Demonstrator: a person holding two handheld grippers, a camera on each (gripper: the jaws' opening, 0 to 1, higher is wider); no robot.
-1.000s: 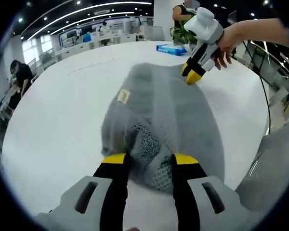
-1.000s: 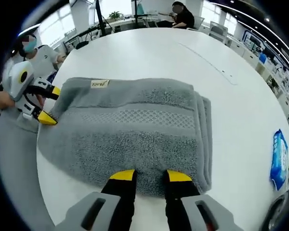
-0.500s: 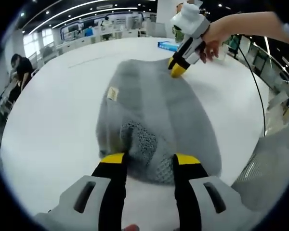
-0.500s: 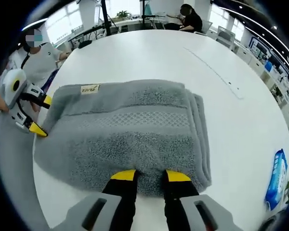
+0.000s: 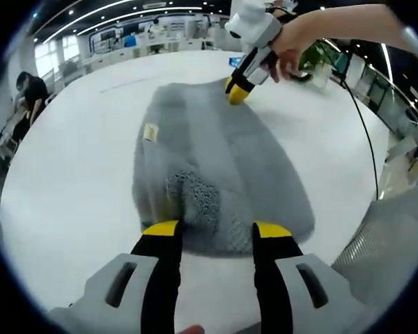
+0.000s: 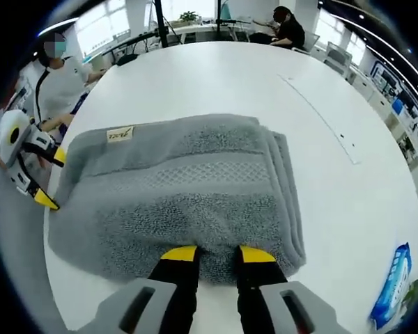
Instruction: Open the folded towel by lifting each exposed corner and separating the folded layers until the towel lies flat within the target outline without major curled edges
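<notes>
left gripper view: the left tool (image 5: 213, 233) stands wide, jaws straddling the near end of the grey folded towel (image 5: 216, 160) on the white surface (image 5: 70, 167), likely set to pinch a corner. right gripper view: the right tool (image 6: 216, 255) has its narrow gap pressed into the towel's opposite edge; whether it grips cloth, i cannot tell.

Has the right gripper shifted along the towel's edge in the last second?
Cannot tell: in the right gripper view the right gripper meets the towel at its edge as before; the blue packet shift is camera motion.
</notes>
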